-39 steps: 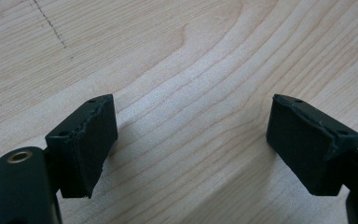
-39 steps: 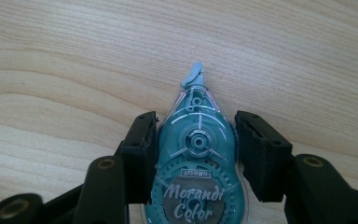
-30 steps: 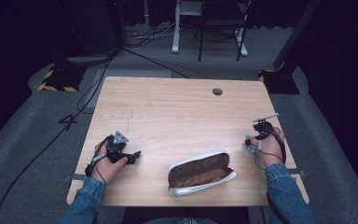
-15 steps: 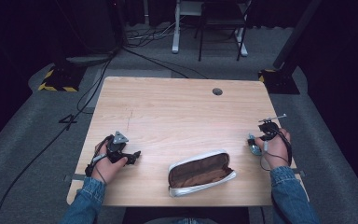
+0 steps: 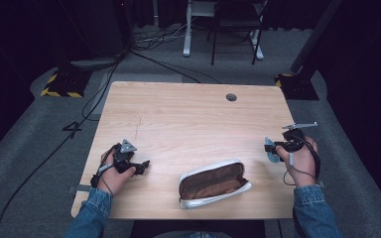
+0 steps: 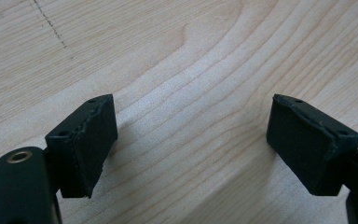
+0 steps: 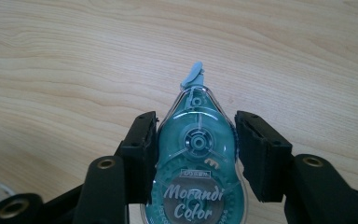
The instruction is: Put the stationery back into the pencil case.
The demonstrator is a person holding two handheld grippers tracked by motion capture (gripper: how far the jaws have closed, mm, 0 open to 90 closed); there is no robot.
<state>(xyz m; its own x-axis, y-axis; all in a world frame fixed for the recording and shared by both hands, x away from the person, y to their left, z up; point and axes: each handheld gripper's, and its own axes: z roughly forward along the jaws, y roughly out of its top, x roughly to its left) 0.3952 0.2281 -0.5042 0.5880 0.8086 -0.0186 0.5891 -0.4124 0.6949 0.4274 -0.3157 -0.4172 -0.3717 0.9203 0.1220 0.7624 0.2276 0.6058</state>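
A: How's the light?
B: The tabletop point(image 5: 188, 119) is evenly lit from above; the floor around it falls off into near black.
A: Shadows?
B: Soft ones beneath the left gripper's point(image 6: 191, 140) jaws.
A: Sharpness?
B: Wood grain between the jaws is crisp. The high view is slightly soft and grainy.

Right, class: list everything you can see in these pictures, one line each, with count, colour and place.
Table: one, light wood, centre of the high view.
Pencil case: one, silver-grey outside, brown inside, lying open near the table's front edge.
Correction tape: one, teal see-through shell with a pale blue tip, clamped in the right gripper.
Cable hole: one, dark, far right part of the table.
Chair frame: one, white legs, on the floor beyond the table.
Left gripper: one, black, open above bare wood.
Right gripper: one, black, shut on the correction tape.
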